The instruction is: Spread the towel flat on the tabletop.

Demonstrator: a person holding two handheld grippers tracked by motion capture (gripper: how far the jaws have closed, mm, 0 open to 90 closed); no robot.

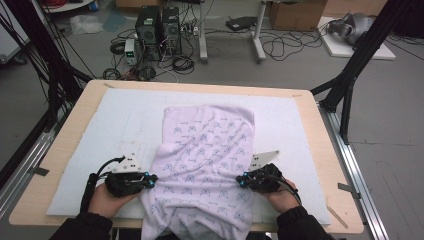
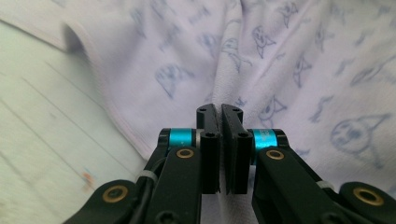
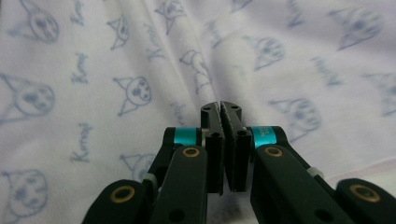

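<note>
Soft lilac printed cloth [image 1: 207,165], spread mid-table on white foam mat [image 1: 90,165], near end hanging over the table's front edge. Repeated cat-face motifs with script wording, unreadable. Left gripper [image 1: 150,180] and right gripper [image 1: 241,181]: jaws closed, each pinching a cloth side edge.

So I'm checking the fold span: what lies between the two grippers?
In the high view, the printed cloth alone spans from the left gripper to the right gripper.
</note>
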